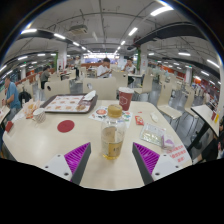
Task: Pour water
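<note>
A clear plastic bottle (113,135) holding yellowish liquid stands upright on the pale table (60,145), between my two fingers and just ahead of their tips. My gripper (112,160) is open, with a gap between each purple pad (77,156) and the bottle. Beyond the bottle stands a red paper cup (125,97) on the table's far side.
A tray (68,103) with food and wrappers lies at the far left. A red round coaster (66,126) sits on the table left of the bottle. Packets and paper (152,135) lie to the right. People sit at other tables beyond.
</note>
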The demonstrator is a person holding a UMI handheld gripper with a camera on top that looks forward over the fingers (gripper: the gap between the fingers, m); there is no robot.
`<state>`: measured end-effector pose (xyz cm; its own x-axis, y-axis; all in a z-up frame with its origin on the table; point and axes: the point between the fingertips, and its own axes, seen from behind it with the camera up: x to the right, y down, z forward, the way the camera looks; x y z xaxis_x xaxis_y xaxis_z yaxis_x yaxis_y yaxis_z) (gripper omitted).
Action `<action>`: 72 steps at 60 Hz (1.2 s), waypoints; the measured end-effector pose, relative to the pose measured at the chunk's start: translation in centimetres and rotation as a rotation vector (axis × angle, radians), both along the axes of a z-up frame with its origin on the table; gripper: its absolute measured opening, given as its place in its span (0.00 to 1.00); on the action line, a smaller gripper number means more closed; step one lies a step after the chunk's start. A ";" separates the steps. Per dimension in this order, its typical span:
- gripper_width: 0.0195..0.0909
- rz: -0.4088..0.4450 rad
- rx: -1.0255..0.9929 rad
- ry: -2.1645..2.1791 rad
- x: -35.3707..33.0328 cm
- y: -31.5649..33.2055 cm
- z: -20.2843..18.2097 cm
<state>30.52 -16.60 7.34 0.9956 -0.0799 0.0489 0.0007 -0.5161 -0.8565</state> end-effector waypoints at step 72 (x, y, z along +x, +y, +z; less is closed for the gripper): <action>0.30 -0.020 0.046 -0.826 -8.5 17.0 13.5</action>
<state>22.03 0.42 20.85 0.6386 -0.1170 0.7606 0.6303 -0.4875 -0.6042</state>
